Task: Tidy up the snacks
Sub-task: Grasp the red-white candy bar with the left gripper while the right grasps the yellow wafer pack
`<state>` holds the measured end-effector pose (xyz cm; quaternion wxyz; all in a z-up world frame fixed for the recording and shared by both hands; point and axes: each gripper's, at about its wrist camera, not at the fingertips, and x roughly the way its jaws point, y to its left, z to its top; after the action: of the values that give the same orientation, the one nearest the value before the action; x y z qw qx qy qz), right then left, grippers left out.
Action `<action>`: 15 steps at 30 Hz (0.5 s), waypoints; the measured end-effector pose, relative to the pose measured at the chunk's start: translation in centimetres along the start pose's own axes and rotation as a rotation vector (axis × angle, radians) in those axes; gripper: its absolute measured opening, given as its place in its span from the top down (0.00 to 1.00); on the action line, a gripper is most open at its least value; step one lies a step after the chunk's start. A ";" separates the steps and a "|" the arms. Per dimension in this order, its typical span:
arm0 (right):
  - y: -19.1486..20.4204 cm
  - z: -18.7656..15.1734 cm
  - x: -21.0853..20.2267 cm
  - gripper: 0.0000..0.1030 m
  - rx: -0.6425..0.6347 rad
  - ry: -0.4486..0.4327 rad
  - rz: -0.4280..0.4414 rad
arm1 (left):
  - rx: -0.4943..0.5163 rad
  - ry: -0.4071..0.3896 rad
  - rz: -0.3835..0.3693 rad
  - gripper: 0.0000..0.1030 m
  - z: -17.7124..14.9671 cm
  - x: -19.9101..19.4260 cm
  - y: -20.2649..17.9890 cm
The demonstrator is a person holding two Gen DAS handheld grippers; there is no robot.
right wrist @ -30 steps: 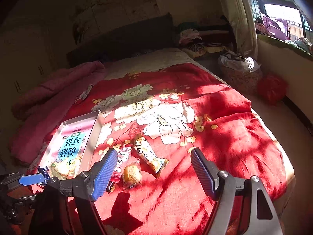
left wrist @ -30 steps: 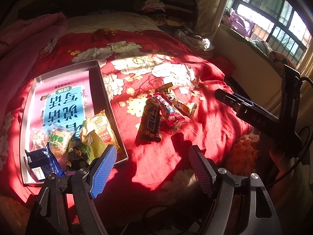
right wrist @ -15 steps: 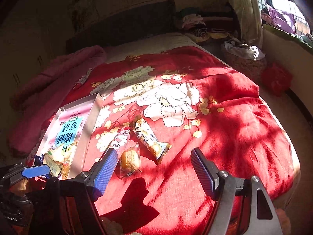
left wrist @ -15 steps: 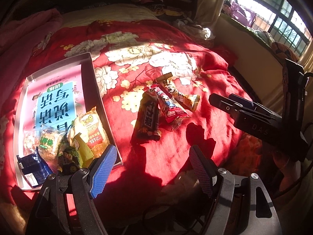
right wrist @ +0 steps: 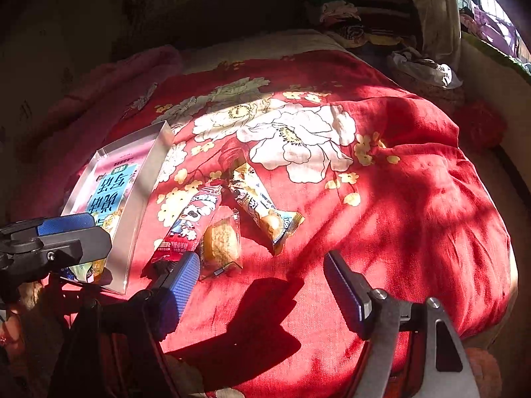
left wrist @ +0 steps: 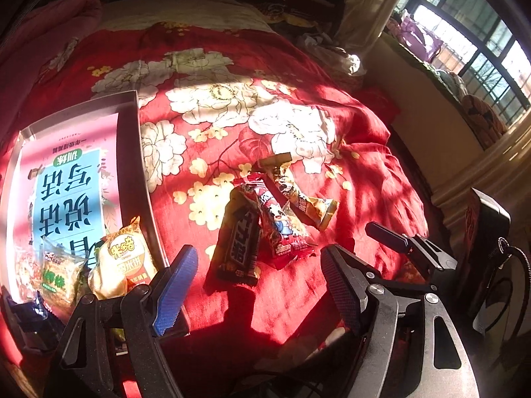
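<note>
Loose snacks lie on a red flowered bedspread: a dark brown bar [left wrist: 238,238] [right wrist: 162,267], a red cartoon packet [left wrist: 277,222] [right wrist: 190,222], a tan wafer packet [left wrist: 298,195] [right wrist: 262,209] and a clear-wrapped round cake [right wrist: 221,242]. A shallow grey box [left wrist: 141,179] [right wrist: 146,199] to their left holds a pink and blue book and several snack packets [left wrist: 124,258]. My left gripper [left wrist: 255,285] hangs open just short of the brown bar. My right gripper [right wrist: 262,285] is open too, near the cake, with nothing between its fingers. Each gripper shows at the edge of the other's view.
The bedspread [right wrist: 398,199] drops off at its near and right edges. A pink blanket [right wrist: 109,83] lies behind the box. Piled clothes [right wrist: 341,20], a curtain [right wrist: 434,10] and a window sill [left wrist: 464,106] stand at the back right.
Both grippers have come closer to the loose snacks and tilted further down; the snacks now sit lower and larger in each view. Jaws have kept the same width.
</note>
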<state>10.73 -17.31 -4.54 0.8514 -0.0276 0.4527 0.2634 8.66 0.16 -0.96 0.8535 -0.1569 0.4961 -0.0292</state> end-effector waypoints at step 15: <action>2.5 -0.5 3.4 0.26 -0.107 0.078 0.031 | -0.083 0.128 -0.099 0.43 3.0 5.6 0.5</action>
<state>10.72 -13.87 -7.01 0.8264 -0.0761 0.4711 0.2990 13.98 0.25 -4.44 0.8103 -0.2140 0.5421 -0.0606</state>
